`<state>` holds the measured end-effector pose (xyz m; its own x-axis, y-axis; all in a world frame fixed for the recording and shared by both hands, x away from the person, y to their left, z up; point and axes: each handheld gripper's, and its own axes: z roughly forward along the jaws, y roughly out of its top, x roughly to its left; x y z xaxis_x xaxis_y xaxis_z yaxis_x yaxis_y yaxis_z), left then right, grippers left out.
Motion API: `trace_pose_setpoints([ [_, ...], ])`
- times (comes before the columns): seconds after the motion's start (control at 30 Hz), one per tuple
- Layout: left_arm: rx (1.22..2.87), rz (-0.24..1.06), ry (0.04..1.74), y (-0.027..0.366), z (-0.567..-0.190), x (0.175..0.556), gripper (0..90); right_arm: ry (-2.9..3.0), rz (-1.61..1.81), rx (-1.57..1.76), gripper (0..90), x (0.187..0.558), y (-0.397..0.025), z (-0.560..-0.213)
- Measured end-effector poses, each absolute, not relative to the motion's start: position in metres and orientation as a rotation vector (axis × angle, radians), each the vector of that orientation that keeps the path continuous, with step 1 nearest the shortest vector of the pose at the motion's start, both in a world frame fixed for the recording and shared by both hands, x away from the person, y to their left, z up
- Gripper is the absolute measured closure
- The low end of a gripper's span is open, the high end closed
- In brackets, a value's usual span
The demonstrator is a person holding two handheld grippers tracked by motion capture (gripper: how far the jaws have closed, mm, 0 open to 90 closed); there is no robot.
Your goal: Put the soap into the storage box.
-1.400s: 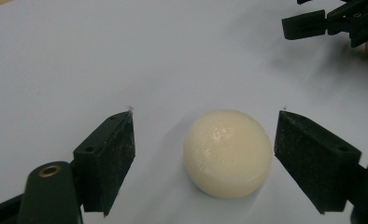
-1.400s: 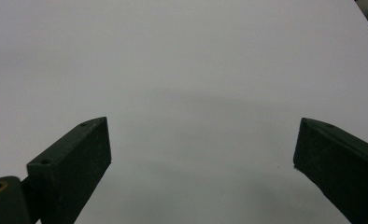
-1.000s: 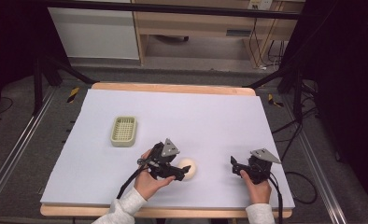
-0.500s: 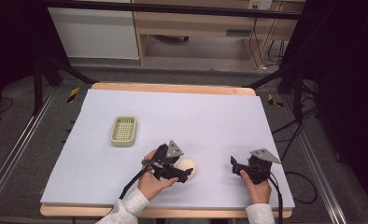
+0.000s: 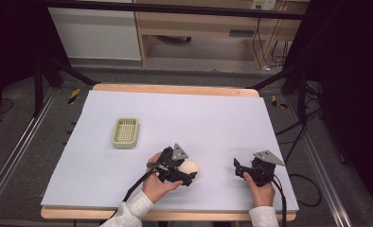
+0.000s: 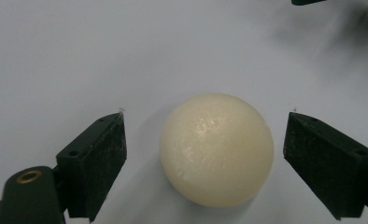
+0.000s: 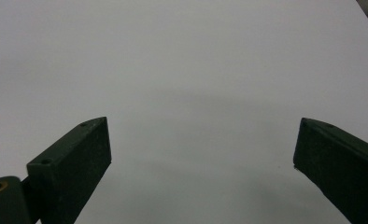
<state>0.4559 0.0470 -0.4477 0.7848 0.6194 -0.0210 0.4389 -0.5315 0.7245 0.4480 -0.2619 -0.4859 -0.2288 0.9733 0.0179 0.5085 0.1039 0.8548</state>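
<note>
Lying on the white bench top [image 5: 222, 118] near its front edge, a little left of the middle, the cream ball [image 6: 217, 148] sits between the spread jaws of our left gripper [image 6: 205, 158]; in the left gripper view we see bare bench on either side of it, so neither pad touches it, and the gap on the right looks narrower than the one on the left. The tongs there are released, not yet closed on the ball. From the high view the left gripper [image 5: 187, 174] points toward the right edge of the bench, our left hand [image 5: 157, 185] wrapped around its grip with the forearm coming in from the front edge at a slant and a white sleeve [image 5: 128, 213] showing. Our right gripper [image 5: 240, 169] rests close to the front right corner, well apart from the ball, held low by the right hand [image 5: 260, 191]; its jaws stand wide and released over bare bench. A pale green slotted tray [image 5: 125, 132] lies toward the left edge, well apart from both tongs. We can read no writing or labels on any of these things.
</note>
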Motion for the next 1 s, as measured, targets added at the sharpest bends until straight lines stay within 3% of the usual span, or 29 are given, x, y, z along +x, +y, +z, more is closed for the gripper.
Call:
trace_pose_setpoints([
  [1.0, 2.282, 0.301, 0.780, 0.033, -0.465, 0.460, 18.2, 1.809, 1.035, 1.449, 4.6, 0.448, -0.262, -0.486],
])
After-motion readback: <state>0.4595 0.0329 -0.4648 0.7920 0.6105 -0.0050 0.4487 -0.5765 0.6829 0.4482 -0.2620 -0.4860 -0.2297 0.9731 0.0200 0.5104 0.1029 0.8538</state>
